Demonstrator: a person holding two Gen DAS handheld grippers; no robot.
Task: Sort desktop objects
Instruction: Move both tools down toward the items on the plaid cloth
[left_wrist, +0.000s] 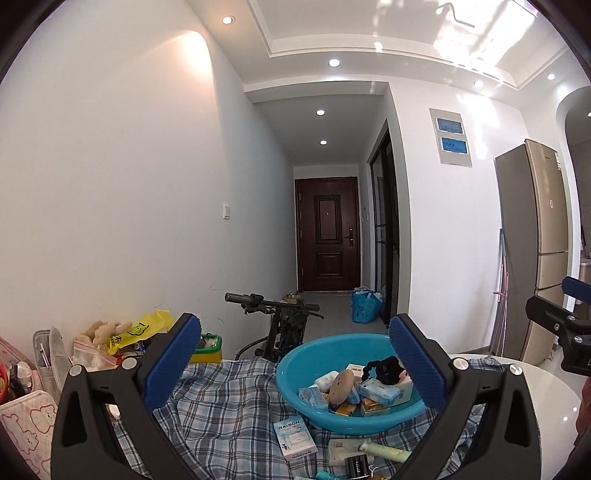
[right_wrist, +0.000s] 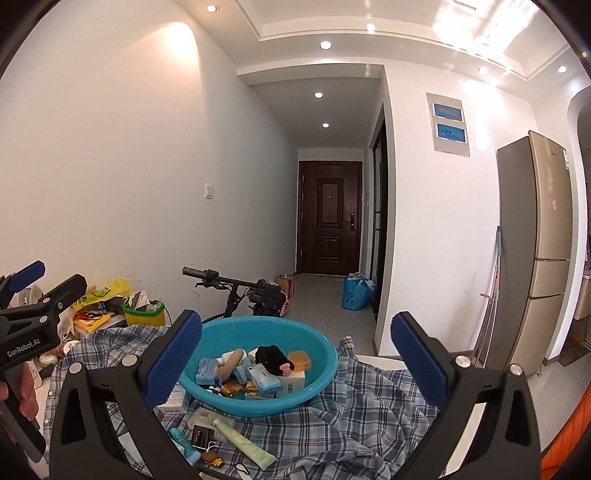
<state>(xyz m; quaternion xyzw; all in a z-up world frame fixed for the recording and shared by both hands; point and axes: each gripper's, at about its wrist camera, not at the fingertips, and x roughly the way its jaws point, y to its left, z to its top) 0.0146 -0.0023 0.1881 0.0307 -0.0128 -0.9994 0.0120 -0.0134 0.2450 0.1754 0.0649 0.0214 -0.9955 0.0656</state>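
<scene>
A blue plastic basin (left_wrist: 295, 369) (right_wrist: 236, 332) sits on a plaid cloth (left_wrist: 221, 398) (right_wrist: 369, 406). It holds small boxes, tubes and a black plush item (right_wrist: 271, 356). In front of the basin lie a RAISON box (left_wrist: 295, 439), a pale green tube (left_wrist: 384, 450) (right_wrist: 243, 439) and other small items. My left gripper (left_wrist: 295, 328) hangs open in the air before the basin, nothing between its blue pads. My right gripper (right_wrist: 295, 319) is open too, level with it on the right. Each gripper shows at the other view's edge: right gripper (left_wrist: 554, 299), left gripper (right_wrist: 51, 280).
A black scooter (left_wrist: 273, 314) (right_wrist: 236, 291) stands behind the table. Left of the cloth are a yellow-green container (right_wrist: 144, 314), bags, a plush toy and a pink pouch (left_wrist: 22, 421). A white round tabletop (left_wrist: 546, 387) shows at right, a fridge (left_wrist: 535, 240) beyond it.
</scene>
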